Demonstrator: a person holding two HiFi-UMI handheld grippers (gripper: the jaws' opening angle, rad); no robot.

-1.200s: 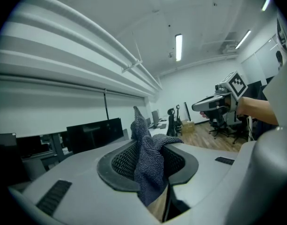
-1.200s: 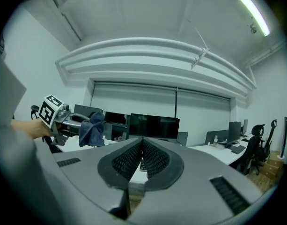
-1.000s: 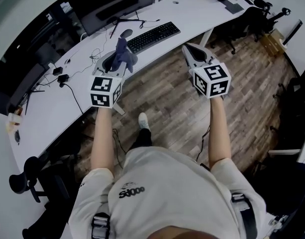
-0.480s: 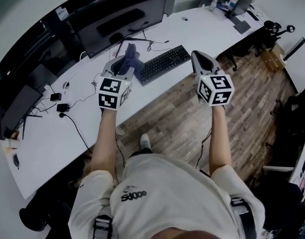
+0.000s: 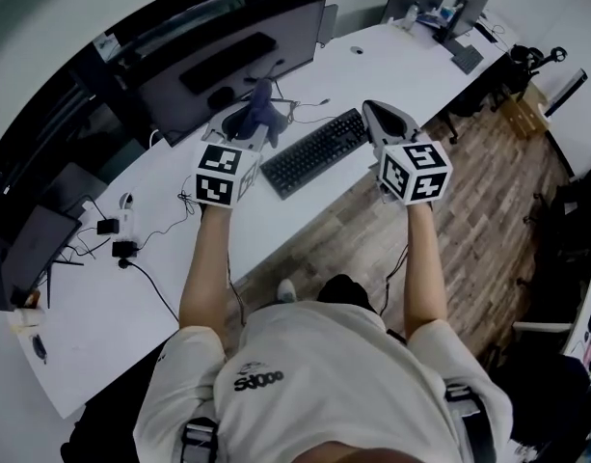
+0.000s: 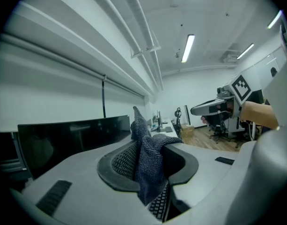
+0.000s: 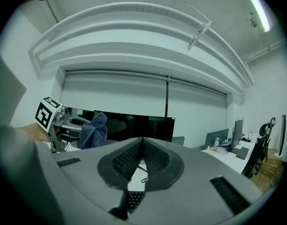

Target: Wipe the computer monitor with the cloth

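My left gripper (image 5: 249, 122) is shut on a dark blue-grey cloth (image 5: 259, 107), which sticks up from its jaws and hangs over them (image 6: 145, 153). It is raised over the white desk (image 5: 131, 278), just in front of the wide black monitor (image 5: 228, 51). The monitor (image 6: 63, 137) shows behind the cloth in the left gripper view. My right gripper (image 5: 380, 116) is shut with nothing between its jaws (image 7: 142, 142), held above the right end of the keyboard (image 5: 314, 150). In the right gripper view the cloth (image 7: 92, 129) and monitor (image 7: 134, 125) lie ahead.
Cables and a power adapter (image 5: 121, 249) lie on the desk to the left. A second dark screen (image 5: 30, 244) stands at the far left. More desks, screens (image 5: 459, 13) and office chairs (image 5: 531, 61) fill the back right, over a wooden floor (image 5: 478, 181).
Both grippers have gone forward and up from the desk's front edge toward the monitor, the left one carrying the cloth. The person has stepped closer to the desk.
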